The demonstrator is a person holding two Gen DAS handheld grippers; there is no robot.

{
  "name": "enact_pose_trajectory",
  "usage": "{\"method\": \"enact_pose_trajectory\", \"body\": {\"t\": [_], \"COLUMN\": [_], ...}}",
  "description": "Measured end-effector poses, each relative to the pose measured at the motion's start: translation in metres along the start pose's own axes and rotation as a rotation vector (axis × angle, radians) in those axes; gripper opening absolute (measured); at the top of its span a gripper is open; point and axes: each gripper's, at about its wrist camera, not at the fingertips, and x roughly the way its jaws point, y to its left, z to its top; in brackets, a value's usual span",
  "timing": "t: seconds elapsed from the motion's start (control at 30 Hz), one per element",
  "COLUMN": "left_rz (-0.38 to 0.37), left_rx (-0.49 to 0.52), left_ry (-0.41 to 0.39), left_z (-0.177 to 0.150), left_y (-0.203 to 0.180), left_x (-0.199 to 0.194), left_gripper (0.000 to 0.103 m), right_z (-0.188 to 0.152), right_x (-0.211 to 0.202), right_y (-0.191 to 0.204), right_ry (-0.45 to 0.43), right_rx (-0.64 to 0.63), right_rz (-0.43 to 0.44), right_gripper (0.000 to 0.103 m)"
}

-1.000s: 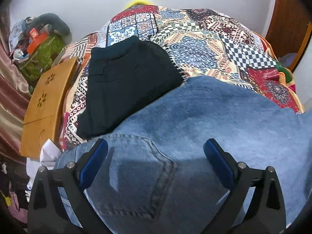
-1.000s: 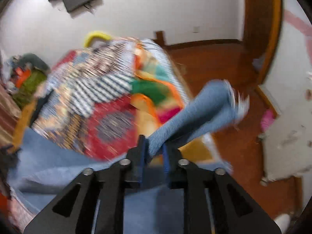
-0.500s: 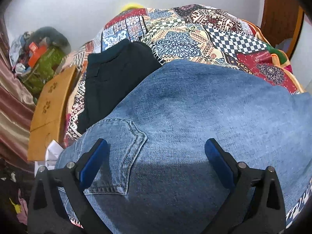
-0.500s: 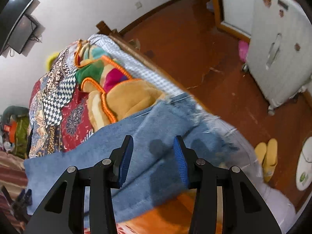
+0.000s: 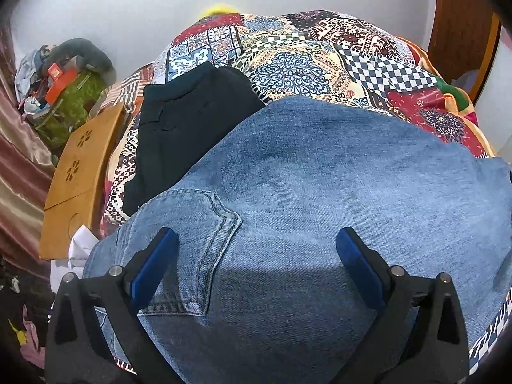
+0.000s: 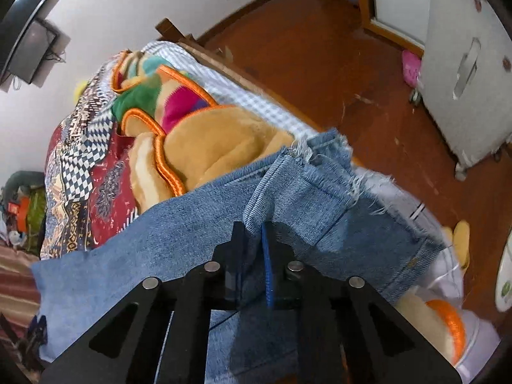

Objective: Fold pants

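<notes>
Blue jeans (image 5: 320,176) lie spread across the patterned bedspread, back pocket up near the left gripper. My left gripper (image 5: 256,256) is open and hovers just above the waist end, holding nothing. In the right wrist view the jeans (image 6: 144,243) stretch to the frayed leg hem (image 6: 323,150) at the bed's edge. My right gripper (image 6: 256,240) is shut on a fold of denim just behind that hem.
Folded dark pants (image 5: 188,121) lie on the bedspread (image 5: 304,54) beyond the jeans. A wooden lap table (image 5: 80,172) leans at the bed's left. A plush blanket (image 6: 204,140) lies beside the hem. Wooden floor (image 6: 320,48) and a white cabinet (image 6: 464,73) are at right.
The right gripper laid the leg down, opened, then closed again on the denim near the hem. The left gripper stayed open and shifted slightly over the waist.
</notes>
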Motion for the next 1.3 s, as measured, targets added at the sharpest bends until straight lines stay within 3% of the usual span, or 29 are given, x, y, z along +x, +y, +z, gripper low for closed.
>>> {"method": "enact_pose_trajectory", "body": {"t": [0.27, 0.53, 0.67, 0.8, 0.93, 1.1, 1.3], "left_rz": [-0.039, -0.116, -0.136, -0.161, -0.159, -0.062, 0.051], "left_rx": [0.001, -0.006, -0.007, -0.008, -0.045, -0.172, -0.325], "left_ry": [0.022, 0.028, 0.021, 0.0, -0.038, -0.092, -0.098], "left_z": [-0.005, -0.021, -0.029, -0.038, -0.046, -0.046, -0.045], "left_y": [0.001, -0.004, -0.004, -0.001, 0.02, 0.08, 0.165], "left_x": [-0.008, -0.02, -0.026, -0.035, -0.048, -0.06, -0.048], "left_gripper": [0.101, 0.101, 0.101, 0.101, 0.101, 0.101, 0.101], "right_z": [0.004, -0.02, -0.03, -0.024, -0.017, -0.022, -0.049], "right_x": [-0.061, -0.042, -0.038, -0.055, -0.081, -0.104, -0.096], "right_y": [0.01, -0.013, -0.029, -0.026, 0.005, 0.095, 0.219], "right_ry": [-0.174, -0.093, -0.057, -0.067, -0.119, -0.214, -0.223], "right_rx": [-0.073, -0.112, -0.06, -0.062, -0.129, -0.36, -0.624], "right_rz": [0.023, -0.067, -0.123, -0.207, -0.176, -0.108, 0.089], "right_gripper": [0.008, 0.009, 0.02, 0.022, 0.034, 0.04, 0.046]}}
